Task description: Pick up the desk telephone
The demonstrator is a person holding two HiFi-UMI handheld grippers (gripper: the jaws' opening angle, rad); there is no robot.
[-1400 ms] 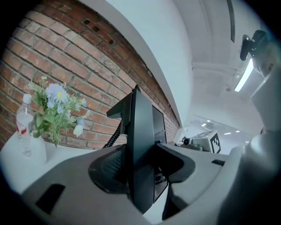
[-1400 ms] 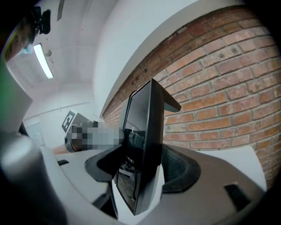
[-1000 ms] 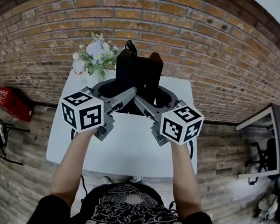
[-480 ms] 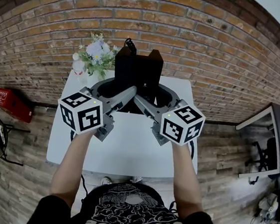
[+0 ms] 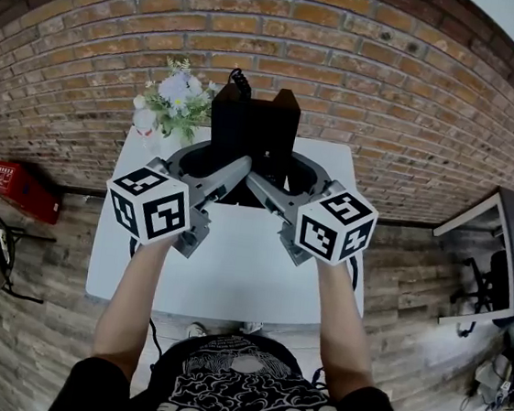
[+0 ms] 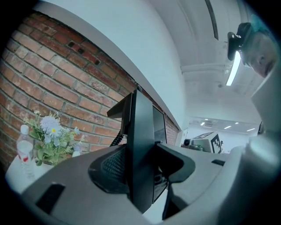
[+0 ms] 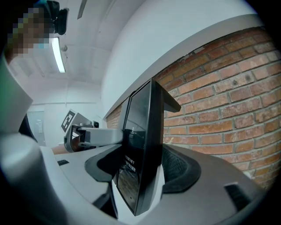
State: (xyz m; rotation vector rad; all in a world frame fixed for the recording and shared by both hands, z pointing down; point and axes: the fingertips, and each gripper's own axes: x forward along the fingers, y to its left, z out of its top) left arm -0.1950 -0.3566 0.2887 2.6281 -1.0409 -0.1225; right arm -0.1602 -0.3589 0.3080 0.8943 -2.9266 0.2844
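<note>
**Status.** Phone (image 5: 253, 130) is at the far centre of the table (image 5: 231, 271), in front of the brick wall, standing upright. Its bottom edge appears clear of the tabletop, though the head view can't confirm this.

**Grip.**
- L gripper (image 5: 231, 173): jaws clamped on the phone's left side, pads pressing both faces of the thin black panel.
- R gripper (image 5: 261, 184): jaws clamped the same way on the right side, w/ the glossy screen face turned toward the inner jaw.
- Neither gripper holds anything else.

**Key relation.**
- The phone lies straight ahead of the person, between the two grippers, which converge on it from either side in a shallow V.
- Each gripper view shows the panel edge-on, w/ its long axis running vertical, i.e. across the jaw line.
- Both hands are equally near and neither leads.

**Next move (judgement).** Raise both hands together at the same rate. Unequal lift would tilt the panel in the pads.

**Nearby.** Flowers (image 5: 179, 99) stand to the phone's left and sit close, so avoid drifting left.
</note>
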